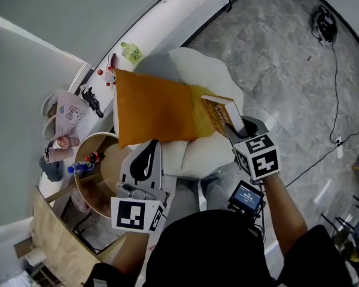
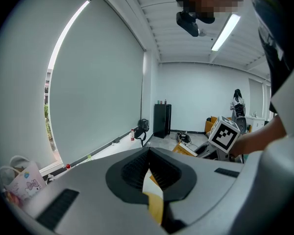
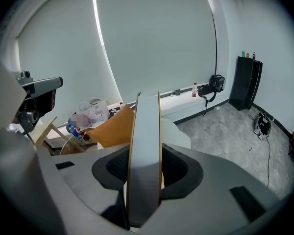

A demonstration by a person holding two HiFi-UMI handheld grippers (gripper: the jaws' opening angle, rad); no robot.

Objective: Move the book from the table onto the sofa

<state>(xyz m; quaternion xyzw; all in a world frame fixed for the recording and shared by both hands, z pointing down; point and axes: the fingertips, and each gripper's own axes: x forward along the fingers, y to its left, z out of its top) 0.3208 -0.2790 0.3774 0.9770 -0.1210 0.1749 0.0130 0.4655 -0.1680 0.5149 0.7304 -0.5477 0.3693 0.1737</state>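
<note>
The table [image 1: 102,184] at the left shows no book on it, so the pick-up looks done. Just beside it hangs the left gripper [image 1: 148,154], its jaws closed together on nothing. Past it is the white sofa [image 1: 197,70] with an orange cushion [image 1: 155,106]. Over the cushion's right edge the book [image 1: 218,112] sits clamped edge-on between the jaws of the right gripper [image 1: 236,127]. Whether it touches the cushion I cannot tell. What is left, I judge, is laying it on the sofa and letting go.
</note>
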